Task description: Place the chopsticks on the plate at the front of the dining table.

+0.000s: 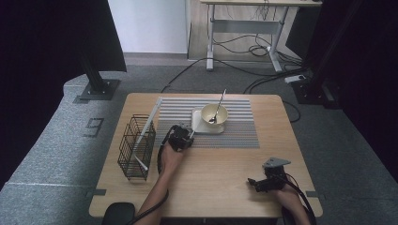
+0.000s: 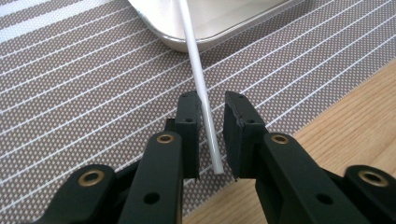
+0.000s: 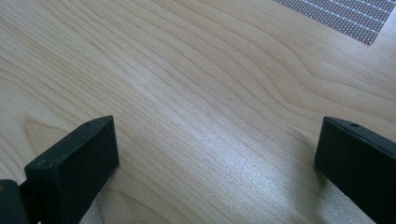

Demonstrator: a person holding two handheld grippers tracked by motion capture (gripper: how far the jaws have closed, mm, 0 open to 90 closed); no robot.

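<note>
One white stick betw. left claw jaws, small gap left; right claw wide open, empty.

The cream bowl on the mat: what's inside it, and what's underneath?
A metal spoon leans inside the bowl, handle over the rim. The bowl sits on a white tray; the tray surface beneath it is hidden.

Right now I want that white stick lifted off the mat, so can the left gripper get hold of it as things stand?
Probably yes. The white stick already lies between the fingers of the left gripper, with a small gap on the right side. Nothing sits in the way on the striped mat.
</note>
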